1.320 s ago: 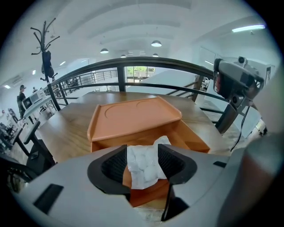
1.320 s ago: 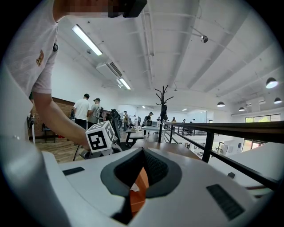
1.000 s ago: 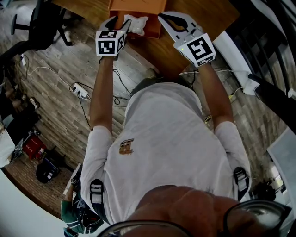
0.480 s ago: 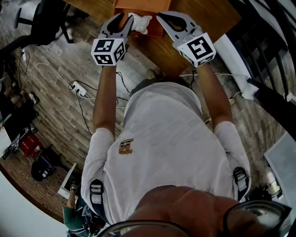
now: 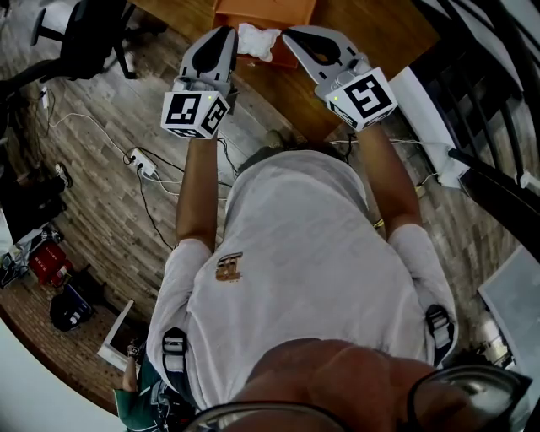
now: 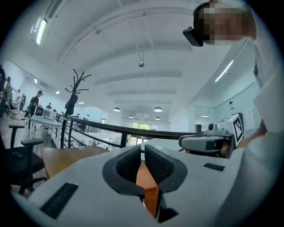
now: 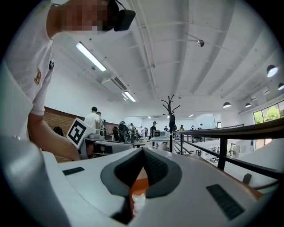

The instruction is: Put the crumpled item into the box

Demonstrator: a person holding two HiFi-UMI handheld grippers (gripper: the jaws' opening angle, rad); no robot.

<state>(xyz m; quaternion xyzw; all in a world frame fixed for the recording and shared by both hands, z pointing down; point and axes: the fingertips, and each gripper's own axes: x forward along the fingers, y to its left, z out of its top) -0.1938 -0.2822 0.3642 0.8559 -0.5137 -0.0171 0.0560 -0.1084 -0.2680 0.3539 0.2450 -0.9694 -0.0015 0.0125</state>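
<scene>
The wad (image 5: 256,40) looked like soft crumpled paper: light, springy, and safe to pinch anywhere across its bulk. As far as I could judge, it lay inside the box (image 5: 253,10), at its 6 o'clock edge. My left gripper (image 5: 224,34) stood just beside the wad at 9 o'clock, its jaws closing on nothing. My right gripper (image 5: 288,37), at 3 o'clock, was clenched and empty. Nothing blocked the wad. The table (image 5: 380,25) carried the box, and a power strip (image 5: 143,163) lay on the floor at 8 o'clock.
</scene>
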